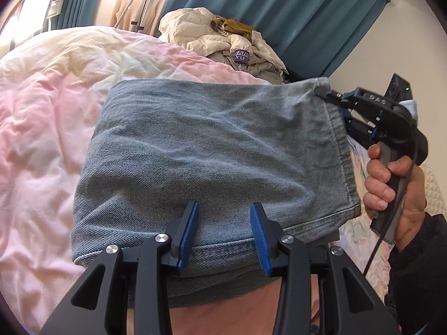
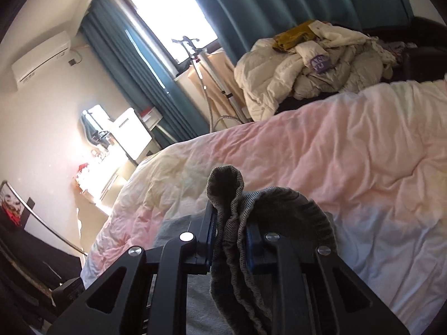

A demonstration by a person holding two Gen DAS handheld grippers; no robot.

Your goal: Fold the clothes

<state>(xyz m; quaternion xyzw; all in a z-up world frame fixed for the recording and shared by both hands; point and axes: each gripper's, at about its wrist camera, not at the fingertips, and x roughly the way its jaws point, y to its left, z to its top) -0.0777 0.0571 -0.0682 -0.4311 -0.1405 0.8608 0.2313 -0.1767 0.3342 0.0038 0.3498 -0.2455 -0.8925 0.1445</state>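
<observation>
Light blue jeans [image 1: 209, 145] are folded into a broad panel above the pink duvet [image 1: 42, 139]. Their thick near edge runs between the blue pads of my left gripper [image 1: 225, 229], which is shut on it, and more denim hangs below the jaws. My right gripper [image 1: 321, 92] pinches the panel's far right corner, and a person's hand [image 1: 391, 184] holds its handle. In the right wrist view, the right gripper [image 2: 230, 223] is shut on a bunched fold of jeans [image 2: 226, 184] that sticks up past the fingertips.
The duvet [image 2: 335, 153] covers the bed. A pile of cream padded jackets [image 1: 223, 39] lies at the bed's far side against teal curtains [image 1: 279, 14]. A garment steamer stand [image 2: 201, 67] and white furniture stand by the window.
</observation>
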